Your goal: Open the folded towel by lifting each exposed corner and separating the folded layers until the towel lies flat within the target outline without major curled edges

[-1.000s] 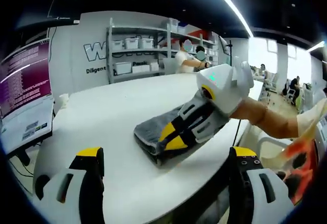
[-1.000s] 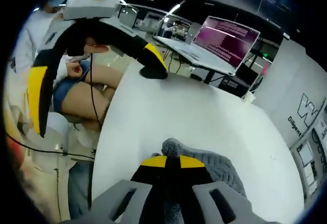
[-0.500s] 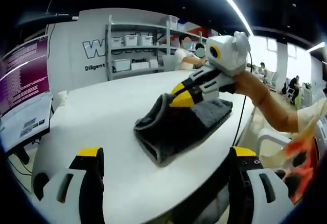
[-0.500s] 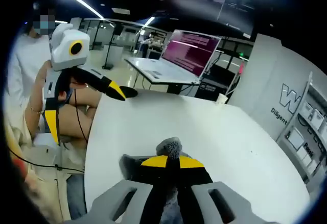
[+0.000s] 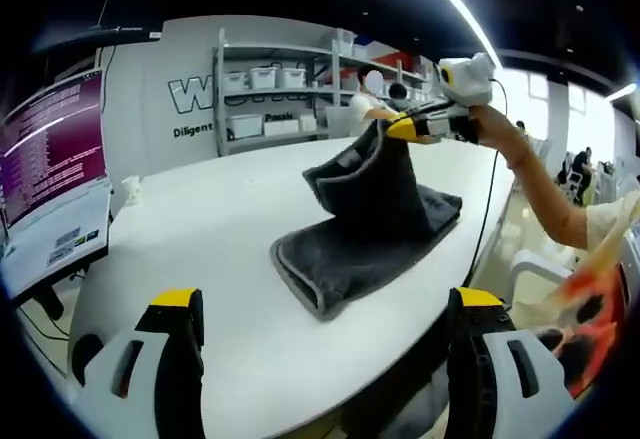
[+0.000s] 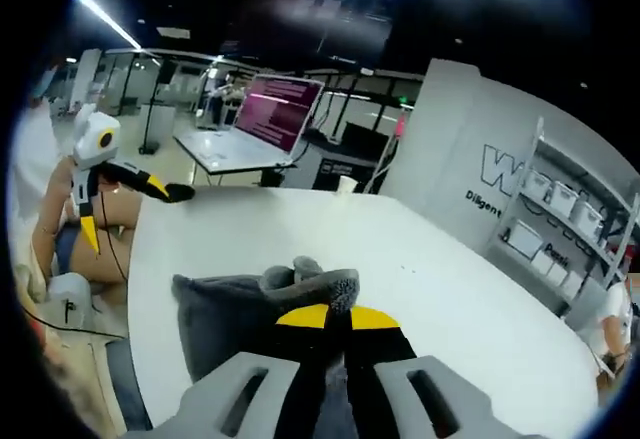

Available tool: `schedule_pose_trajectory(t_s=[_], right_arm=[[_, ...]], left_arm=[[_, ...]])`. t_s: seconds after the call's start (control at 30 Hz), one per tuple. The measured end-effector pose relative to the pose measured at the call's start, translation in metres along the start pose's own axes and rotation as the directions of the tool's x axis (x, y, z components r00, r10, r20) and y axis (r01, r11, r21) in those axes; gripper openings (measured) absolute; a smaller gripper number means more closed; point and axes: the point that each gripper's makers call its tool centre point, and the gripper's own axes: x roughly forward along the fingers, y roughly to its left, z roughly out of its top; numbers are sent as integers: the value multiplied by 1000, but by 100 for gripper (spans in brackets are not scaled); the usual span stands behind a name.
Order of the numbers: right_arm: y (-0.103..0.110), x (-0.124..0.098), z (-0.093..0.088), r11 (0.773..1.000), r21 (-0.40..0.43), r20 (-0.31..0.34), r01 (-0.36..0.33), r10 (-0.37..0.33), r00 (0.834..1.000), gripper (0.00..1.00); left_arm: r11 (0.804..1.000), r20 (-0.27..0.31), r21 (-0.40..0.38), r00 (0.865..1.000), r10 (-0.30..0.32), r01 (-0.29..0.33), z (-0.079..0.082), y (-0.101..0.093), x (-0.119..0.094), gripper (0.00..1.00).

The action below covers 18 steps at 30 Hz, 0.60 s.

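Left gripper view, right tool (image 5: 398, 127) pinching grey towel (image 5: 360, 224) corner aloft near worktop (image 5: 200, 229) edge, left tool (image 5: 320, 359) spread.

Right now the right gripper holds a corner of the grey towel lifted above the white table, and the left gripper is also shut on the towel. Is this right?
Not fully. The left gripper is open and holds nothing: in the left gripper view its jaws stand wide apart over the white table, short of the grey towel. The right gripper is indeed shut on the lifted corner.
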Motion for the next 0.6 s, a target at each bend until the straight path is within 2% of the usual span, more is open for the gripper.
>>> schedule_pose_trajectory(t_s=[0.13,0.23,0.4,0.6], right_arm=[[-25,-16,-6,998,30,5,54,-54,999,0],[-46,-27,-17,992,60,-19,112,-111,994,0],[-84,-51,-44,976,97,-61,197,-192,979,0],[-112,-77,-68,955,133,-83,265,-256,963,0]], left_arm=[[1000,-7,-1,1000,1,-1,-2,0,1,100],[1000,-8,-2,1000,0,0,-3,0,1,100],[1000,-12,-6,1000,2,-2,-5,-1,0,100],[1000,-11,-5,1000,-2,2,-5,-3,-2,100]])
